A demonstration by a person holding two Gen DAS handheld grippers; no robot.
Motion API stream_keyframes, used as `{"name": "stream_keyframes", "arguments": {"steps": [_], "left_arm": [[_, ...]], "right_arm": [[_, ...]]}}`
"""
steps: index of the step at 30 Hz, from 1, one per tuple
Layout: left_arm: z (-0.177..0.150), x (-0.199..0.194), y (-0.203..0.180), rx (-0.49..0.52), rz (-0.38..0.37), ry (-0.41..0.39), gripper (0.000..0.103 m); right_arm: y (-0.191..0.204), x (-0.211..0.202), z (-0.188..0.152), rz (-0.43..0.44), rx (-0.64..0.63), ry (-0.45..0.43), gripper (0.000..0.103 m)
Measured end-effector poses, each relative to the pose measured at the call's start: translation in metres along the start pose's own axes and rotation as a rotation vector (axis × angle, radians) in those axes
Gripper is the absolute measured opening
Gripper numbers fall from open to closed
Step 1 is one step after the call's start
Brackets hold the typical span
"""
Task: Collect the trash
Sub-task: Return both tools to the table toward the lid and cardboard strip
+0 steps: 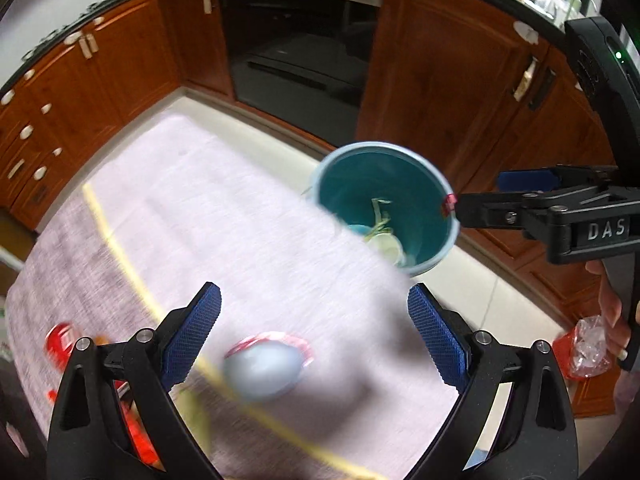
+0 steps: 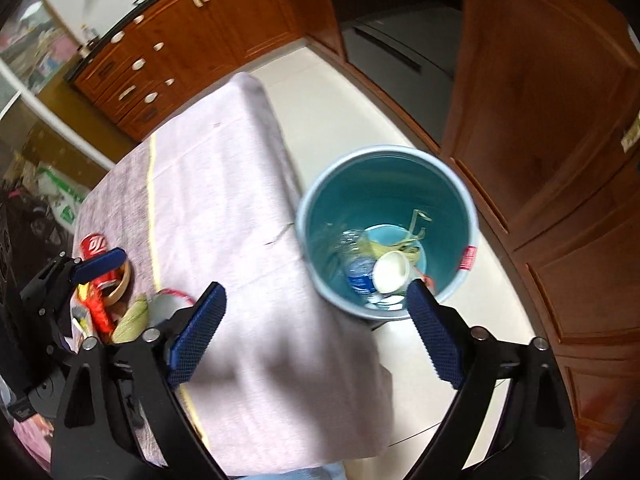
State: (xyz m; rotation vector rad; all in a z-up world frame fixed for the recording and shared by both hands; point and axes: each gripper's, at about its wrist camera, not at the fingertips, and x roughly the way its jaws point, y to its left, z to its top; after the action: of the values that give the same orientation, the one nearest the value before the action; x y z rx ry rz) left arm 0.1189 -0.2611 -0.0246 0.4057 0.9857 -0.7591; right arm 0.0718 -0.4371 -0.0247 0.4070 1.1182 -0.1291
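A blue trash bin [image 1: 436, 256] [image 2: 464, 280] stands on the floor by the table's right edge, with a paper cup [image 2: 390, 272], a plastic bottle [image 2: 360, 274] and peels inside. My left gripper [image 1: 314, 334] is open above a blurred grey, red-rimmed lid or cup [image 1: 264, 370] on the pink tablecloth [image 1: 240, 220]. My right gripper [image 2: 316, 334] is open and empty, above the table edge beside the bin. A red can [image 2: 94, 246] and other trash lie at the table's left, next to the left gripper seen there [image 2: 100, 264].
Wooden cabinets [image 1: 440, 60] and a dark oven [image 1: 300, 40] line the far side. A red and clear wrapper [image 1: 586, 346] shows by the hand that holds the right gripper. A tape ring [image 2: 120, 288] and a corn husk [image 2: 130, 322] lie with the trash pile.
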Motion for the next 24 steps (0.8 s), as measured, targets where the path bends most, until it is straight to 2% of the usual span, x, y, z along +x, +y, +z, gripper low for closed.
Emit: {"name": "stream_keyframes", "arguments": {"steps": [5, 9, 16, 20, 24], "left_arm": [[-0.035, -0.022, 0.039, -0.078, 0.025, -0.004, 0.095], [-0.069, -0.034, 0.065, -0.152, 0.009, 0.004, 0.095], [-0.131, -0.046, 0.072, -0.213, -0.024, 0.044, 0.095], [-0.166, -0.046, 0.071, -0.242, -0.050, 0.071, 0.095], [-0.192, -0.035, 0.075, -0.313, -0.066, 0.115, 0.095]], "right_arm": [[0.041, 0.005, -0.009, 0.017, -0.065, 0.019, 0.090], [0.076, 0.024, -0.024, 0.038, -0.124, 0.073, 0.090], [0.122, 0.052, -0.059, 0.078, -0.187, 0.160, 0.090], [0.135, 0.064, -0.080, 0.081, -0.213, 0.204, 0.090], [0.139, 0.069, -0.091, 0.078, -0.225, 0.220, 0.090]]}}
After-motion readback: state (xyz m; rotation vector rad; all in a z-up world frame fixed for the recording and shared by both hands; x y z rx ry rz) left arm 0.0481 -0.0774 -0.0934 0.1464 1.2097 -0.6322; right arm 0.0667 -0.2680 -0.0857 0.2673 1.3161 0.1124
